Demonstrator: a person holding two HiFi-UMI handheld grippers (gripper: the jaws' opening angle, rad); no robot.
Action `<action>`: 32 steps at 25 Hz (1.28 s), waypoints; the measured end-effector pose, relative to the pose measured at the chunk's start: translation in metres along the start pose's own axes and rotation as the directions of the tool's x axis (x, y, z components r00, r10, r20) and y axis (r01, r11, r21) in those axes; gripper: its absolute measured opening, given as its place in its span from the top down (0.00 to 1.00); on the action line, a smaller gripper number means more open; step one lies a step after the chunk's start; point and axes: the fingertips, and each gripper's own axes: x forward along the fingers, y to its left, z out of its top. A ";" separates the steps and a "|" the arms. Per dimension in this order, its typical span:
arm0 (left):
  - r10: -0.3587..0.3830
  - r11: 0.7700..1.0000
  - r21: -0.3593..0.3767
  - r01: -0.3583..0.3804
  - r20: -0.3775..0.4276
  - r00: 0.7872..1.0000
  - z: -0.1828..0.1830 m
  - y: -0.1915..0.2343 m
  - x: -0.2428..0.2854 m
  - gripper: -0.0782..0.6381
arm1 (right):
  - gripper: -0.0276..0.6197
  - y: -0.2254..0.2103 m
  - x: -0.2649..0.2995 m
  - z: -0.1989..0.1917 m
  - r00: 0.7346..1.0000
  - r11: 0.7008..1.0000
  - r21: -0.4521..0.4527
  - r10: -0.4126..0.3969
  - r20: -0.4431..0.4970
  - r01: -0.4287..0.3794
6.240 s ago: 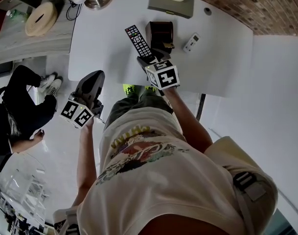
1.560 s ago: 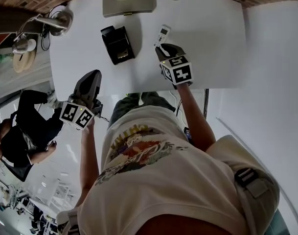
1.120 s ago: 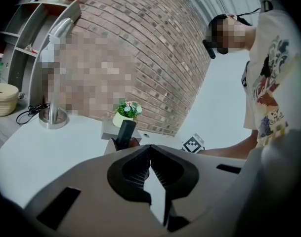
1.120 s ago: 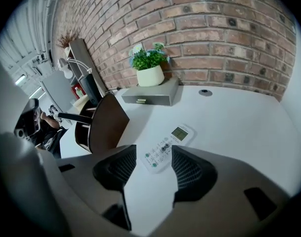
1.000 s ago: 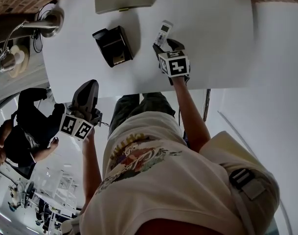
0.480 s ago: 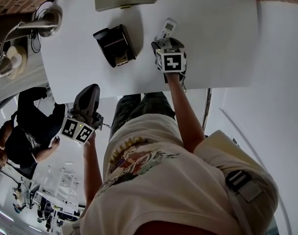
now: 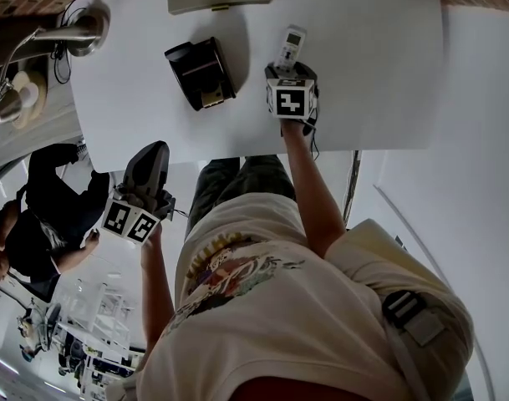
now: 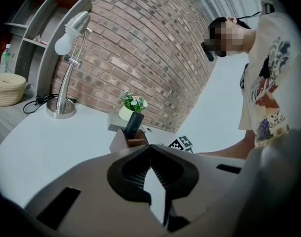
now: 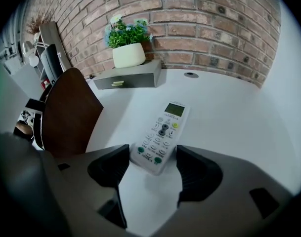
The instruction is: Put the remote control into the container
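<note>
Right gripper view: right gripper (image 9: 151,166) jaws, just opened, straddle near end of remote control (image 9: 161,132), not pressing; likely light, stiff, slick, so pinch long edges.

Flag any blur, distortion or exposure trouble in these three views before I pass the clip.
Head view: strong fisheye bend, white table bright and featureless. Left gripper view: black vignette, brick wall bowed, mosaic patch top right, left claw fills the lower frame. Right gripper view: white remote sharp inside the open right claw, dark corners, green tint at left edge.
</note>
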 end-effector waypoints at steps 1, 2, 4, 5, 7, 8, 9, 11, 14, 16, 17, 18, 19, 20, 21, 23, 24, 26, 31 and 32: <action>-0.001 1.000 -0.001 0.001 0.004 1.000 0.000 -0.001 -0.001 0.88 | 0.50 0.000 0.000 0.000 1.000 1.000 0.010 -0.005 -0.003 0.005; -0.003 1.000 -0.001 0.003 0.006 1.000 0.000 -0.002 -0.002 0.88 | 0.50 0.000 -0.001 0.000 1.000 1.000 0.021 -0.009 -0.010 0.009; -0.006 1.000 0.000 0.006 0.010 1.000 -0.001 -0.005 -0.004 0.88 | 0.50 0.003 -0.004 -0.001 1.000 0.999 0.033 -0.007 -0.020 0.007; -0.005 1.000 0.000 0.005 0.013 1.000 -0.001 -0.006 -0.006 0.88 | 0.50 0.003 -0.003 -0.001 1.000 0.999 0.034 -0.003 -0.014 0.003; -0.001 1.000 -0.001 0.001 0.020 1.000 -0.002 -0.006 -0.009 0.88 | 0.49 0.000 -0.001 -0.001 1.000 0.999 0.052 -0.005 0.017 0.005; 0.000 1.000 -0.002 0.000 0.022 1.000 -0.002 -0.006 -0.010 0.88 | 0.49 -0.003 -0.002 0.001 1.000 0.997 0.075 -0.008 0.028 0.006; 0.001 1.000 -0.004 -0.001 0.024 1.000 -0.002 -0.006 -0.011 0.88 | 0.49 -0.006 -0.004 0.005 0.999 0.995 0.095 -0.012 0.034 0.009; 0.001 1.000 -0.005 -0.001 0.027 1.000 -0.002 -0.007 -0.014 0.88 | 0.49 -0.009 -0.004 0.013 0.999 0.994 0.108 -0.017 0.041 0.012; 0.002 1.000 -0.007 -0.002 0.028 1.000 -0.004 -0.008 -0.017 0.88 | 0.49 -0.015 0.002 0.018 0.999 0.991 0.130 -0.046 0.021 0.043; 0.000 1.000 -0.008 0.000 0.029 1.000 -0.006 -0.009 -0.018 0.88 | 0.49 -0.017 0.003 0.019 0.996 0.990 0.116 -0.084 0.014 0.081; -0.002 1.000 -0.008 0.002 0.030 1.000 -0.006 -0.009 -0.018 0.88 | 0.49 -0.017 0.003 0.019 0.995 0.990 0.105 -0.095 0.026 0.091; -0.004 1.000 -0.008 0.005 0.033 0.999 -0.006 -0.010 -0.018 0.88 | 0.49 -0.017 0.002 0.019 0.994 0.991 0.099 -0.099 0.042 0.095; -0.008 1.000 -0.007 0.008 0.037 0.999 -0.005 -0.011 -0.018 0.88 | 0.50 -0.018 0.002 0.019 0.994 0.991 0.097 -0.100 0.054 0.094; -0.012 1.000 -0.006 0.012 0.042 0.999 -0.004 -0.012 -0.018 0.88 | 0.50 -0.020 0.002 0.018 0.994 0.991 0.095 -0.097 0.058 0.091; -0.015 1.000 -0.005 0.016 0.048 0.999 -0.002 -0.013 -0.018 0.88 | 0.52 -0.021 0.001 0.018 0.994 0.992 0.091 -0.089 0.055 0.084; -0.020 1.000 -0.002 0.020 0.057 0.998 -0.001 -0.014 -0.021 0.88 | 0.54 -0.021 -0.001 0.017 0.998 0.995 0.083 -0.057 0.036 0.053; -0.020 1.000 -0.001 0.021 0.061 0.998 0.000 -0.014 -0.023 0.88 | 0.54 -0.021 -0.003 0.015 0.999 0.996 0.089 -0.032 0.028 0.029; -0.021 1.000 -0.002 0.021 0.072 0.997 0.000 -0.014 -0.027 0.88 | 0.55 -0.019 -0.008 0.011 1.000 0.993 0.116 0.017 0.017 -0.019; -0.044 0.999 0.005 0.044 0.116 0.992 0.003 -0.010 -0.030 0.88 | 0.55 -0.014 -0.034 0.004 0.999 0.997 0.056 0.050 0.006 -0.051; -0.050 0.999 0.007 0.050 0.120 0.991 0.003 -0.010 -0.031 0.88 | 0.55 -0.010 -0.041 0.000 0.998 0.997 0.037 0.065 -0.001 -0.065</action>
